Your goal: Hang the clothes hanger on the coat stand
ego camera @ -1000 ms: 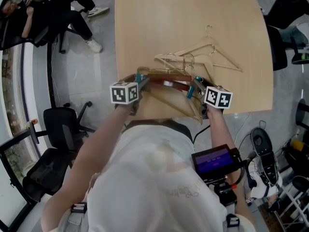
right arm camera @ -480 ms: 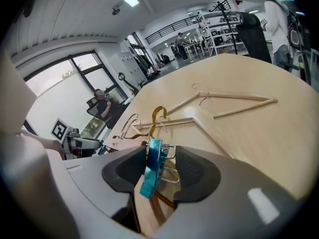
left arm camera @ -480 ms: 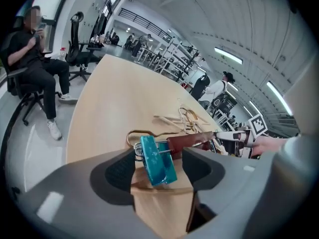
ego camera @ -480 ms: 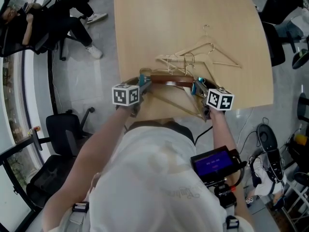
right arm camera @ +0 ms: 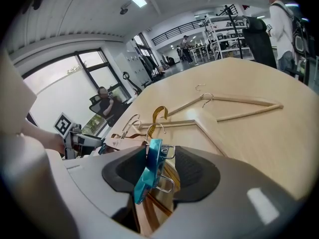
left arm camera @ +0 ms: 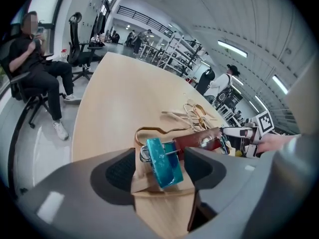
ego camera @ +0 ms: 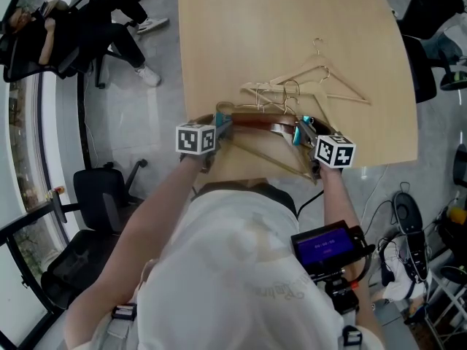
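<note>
Mostly, a pale wood table [ego camera: 241,20] fills the head view, its near edge curved, with grey floor [ego camera: 124,122] around it. At the table's near edge the hanger [ego camera: 255,122], a dark brown bar with a gold hook and 2 teal clips, spans between both grippers. The left gripper [ego camera: 222,121] has the hanger's left end and 1 clip [left arm camera: 163,162] between its jaws. They have just been opening a little, yet the wood fills the gap from pad to pad, so it grasps the hanger. The right gripper [ego camera: 301,128] is clamped on the other clip [right arm camera: 149,176], near the table's near right corner. Just beyond the hanger, toward the table's middle, lies a heap of pale hangers [ego camera: 306,86] with wire hooks. Left of the table a seated person [ego camera: 80,28] in black occupies an office chair, and black chairs [ego camera: 95,195] stand off the table's near left corner beside a glass wall [ego camera: 22,137]. Beyond the table's far end the left gripper view shows metal racks [left arm camera: 174,46] and standing people under long ceiling lights [left arm camera: 232,48].
</note>
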### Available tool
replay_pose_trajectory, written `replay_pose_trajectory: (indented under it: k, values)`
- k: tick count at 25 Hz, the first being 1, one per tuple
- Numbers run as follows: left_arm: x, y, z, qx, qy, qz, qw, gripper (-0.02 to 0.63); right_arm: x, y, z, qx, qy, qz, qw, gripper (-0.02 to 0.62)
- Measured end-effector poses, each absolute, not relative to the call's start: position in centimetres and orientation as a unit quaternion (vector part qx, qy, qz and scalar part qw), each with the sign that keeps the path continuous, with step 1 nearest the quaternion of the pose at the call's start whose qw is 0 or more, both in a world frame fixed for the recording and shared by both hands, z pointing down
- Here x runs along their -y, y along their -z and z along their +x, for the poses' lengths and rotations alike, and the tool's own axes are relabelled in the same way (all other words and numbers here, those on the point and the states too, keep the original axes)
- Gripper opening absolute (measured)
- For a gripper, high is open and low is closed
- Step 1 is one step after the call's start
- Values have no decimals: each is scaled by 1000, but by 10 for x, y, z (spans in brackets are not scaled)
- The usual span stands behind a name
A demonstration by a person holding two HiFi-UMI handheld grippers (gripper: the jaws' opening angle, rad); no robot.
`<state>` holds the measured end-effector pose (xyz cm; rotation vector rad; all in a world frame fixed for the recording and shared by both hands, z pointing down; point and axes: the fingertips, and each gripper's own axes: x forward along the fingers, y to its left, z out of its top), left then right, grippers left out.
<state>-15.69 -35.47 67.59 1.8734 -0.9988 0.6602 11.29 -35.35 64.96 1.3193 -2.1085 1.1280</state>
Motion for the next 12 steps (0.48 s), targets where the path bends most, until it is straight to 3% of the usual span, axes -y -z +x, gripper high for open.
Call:
replay_pose_trajectory:
  k: [12]
  values:
    - [352, -658, -154, 427, -283, 759, 403, 313, 355, -634, 105, 777, -352, 468, 231, 193]
